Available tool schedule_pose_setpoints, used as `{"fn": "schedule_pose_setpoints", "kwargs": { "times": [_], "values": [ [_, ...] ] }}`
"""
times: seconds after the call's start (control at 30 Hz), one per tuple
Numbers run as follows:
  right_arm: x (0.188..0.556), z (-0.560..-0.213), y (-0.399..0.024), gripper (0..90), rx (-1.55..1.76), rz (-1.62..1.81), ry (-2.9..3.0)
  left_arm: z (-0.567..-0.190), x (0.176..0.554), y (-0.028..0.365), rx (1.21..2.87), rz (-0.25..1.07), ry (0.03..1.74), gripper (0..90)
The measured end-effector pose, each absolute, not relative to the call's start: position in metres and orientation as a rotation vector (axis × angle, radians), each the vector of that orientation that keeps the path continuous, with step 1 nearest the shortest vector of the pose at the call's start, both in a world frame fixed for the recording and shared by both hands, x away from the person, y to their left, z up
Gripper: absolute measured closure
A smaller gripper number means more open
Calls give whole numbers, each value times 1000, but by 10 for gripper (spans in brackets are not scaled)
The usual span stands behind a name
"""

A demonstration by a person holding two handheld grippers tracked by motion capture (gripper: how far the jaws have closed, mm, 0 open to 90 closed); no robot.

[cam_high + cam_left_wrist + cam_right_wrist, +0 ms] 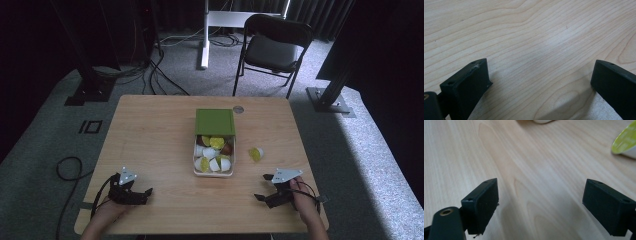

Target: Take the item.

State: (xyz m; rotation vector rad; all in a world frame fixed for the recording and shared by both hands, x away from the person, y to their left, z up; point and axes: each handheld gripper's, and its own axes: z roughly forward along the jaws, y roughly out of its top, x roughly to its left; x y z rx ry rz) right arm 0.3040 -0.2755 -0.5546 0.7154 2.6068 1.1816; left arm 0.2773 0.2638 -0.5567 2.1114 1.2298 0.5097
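Observation:
A white box (195, 159) holding several white, yellow-topped and brown capsules sits mid-table, its green lid (215, 121) lying over its far half. One loose capsule with a yellow-green top (256, 153) lies on the wood to the right of the box, and shows at the upper right of the right gripper view (625, 143). My left gripper (142, 191) rests open near the front left edge, jaws wide over bare wood (539, 75). My right gripper (263, 186) rests open at the front right, nothing between its jaws (540, 195).
The wooden table (150, 130) has a small round grey cap (238, 109) at its far edge. Behind the table stand a black folding chair (272, 47), a white desk leg (204, 35) and floor cables (165, 75). A cable loop (67, 167) lies on the carpet at left.

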Motion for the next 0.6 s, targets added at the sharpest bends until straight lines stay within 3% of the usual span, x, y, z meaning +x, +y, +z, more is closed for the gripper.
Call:
{"fn": "schedule_pose_setpoints", "kwargs": {
  "times": [0.6],
  "values": [
    [290,-560,-300,132,710,1156,2635,-557,277,264,2111,510,1230,28]
  ]
}}
